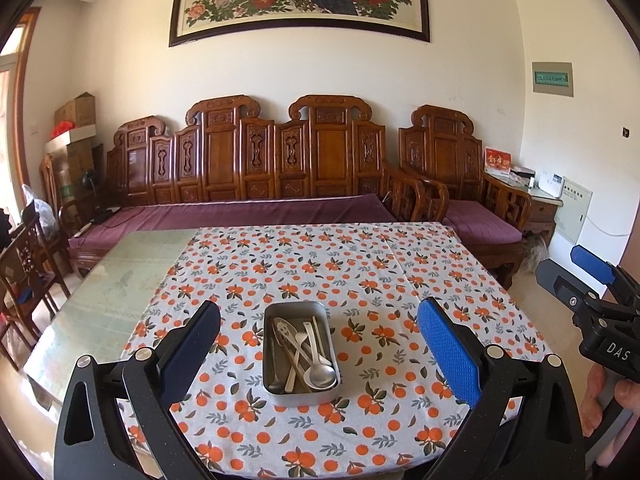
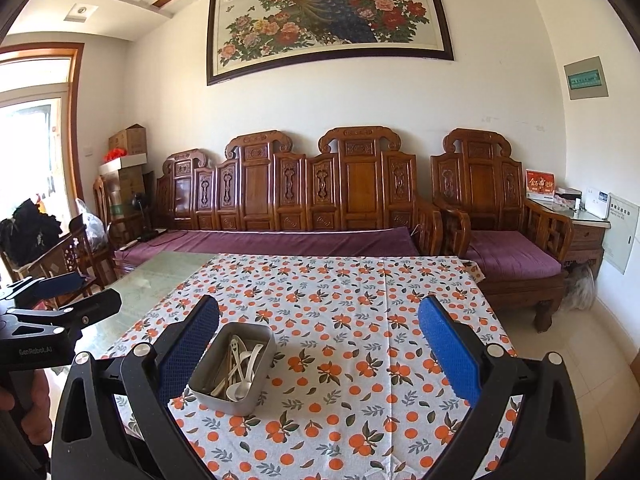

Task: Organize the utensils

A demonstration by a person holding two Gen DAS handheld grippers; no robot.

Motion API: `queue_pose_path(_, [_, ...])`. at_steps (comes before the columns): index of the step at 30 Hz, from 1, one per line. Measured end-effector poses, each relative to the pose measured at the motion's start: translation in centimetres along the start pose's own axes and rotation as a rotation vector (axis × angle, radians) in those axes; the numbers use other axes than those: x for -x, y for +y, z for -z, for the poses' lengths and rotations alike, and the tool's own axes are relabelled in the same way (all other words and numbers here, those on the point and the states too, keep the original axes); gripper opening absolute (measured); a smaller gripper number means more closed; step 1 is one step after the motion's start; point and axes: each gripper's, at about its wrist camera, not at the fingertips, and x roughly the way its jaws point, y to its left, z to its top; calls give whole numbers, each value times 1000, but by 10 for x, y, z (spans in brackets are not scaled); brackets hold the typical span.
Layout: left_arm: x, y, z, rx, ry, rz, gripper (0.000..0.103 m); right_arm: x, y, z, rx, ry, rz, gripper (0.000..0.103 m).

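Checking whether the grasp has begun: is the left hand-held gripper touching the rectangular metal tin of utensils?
Apart. The left wrist view shows the left hand-held gripper wide open, clear tablecloth showing between each finger and the rectangular metal tin.

We see a bright room in plain daylight, and the light comes from the doorway (image 2: 36, 148) on the left, which is blown out to near white in the right wrist view. The bare glass part of the table (image 1: 116, 280) carries a pale sheen, and the metal tray (image 1: 301, 354) throws only a soft, short shadow on the cloth. Both views are sharp in the middle. The fisheye bends the wall painting (image 2: 328, 20) and the walls into curves, and black corners ring each frame.
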Motion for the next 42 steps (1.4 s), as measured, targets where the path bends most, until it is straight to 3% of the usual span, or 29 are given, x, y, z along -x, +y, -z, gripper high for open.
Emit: queue_pose_path(42, [4,-3,-6,9,-11,-2,95,-3,3,0,-1,1,-2,100])
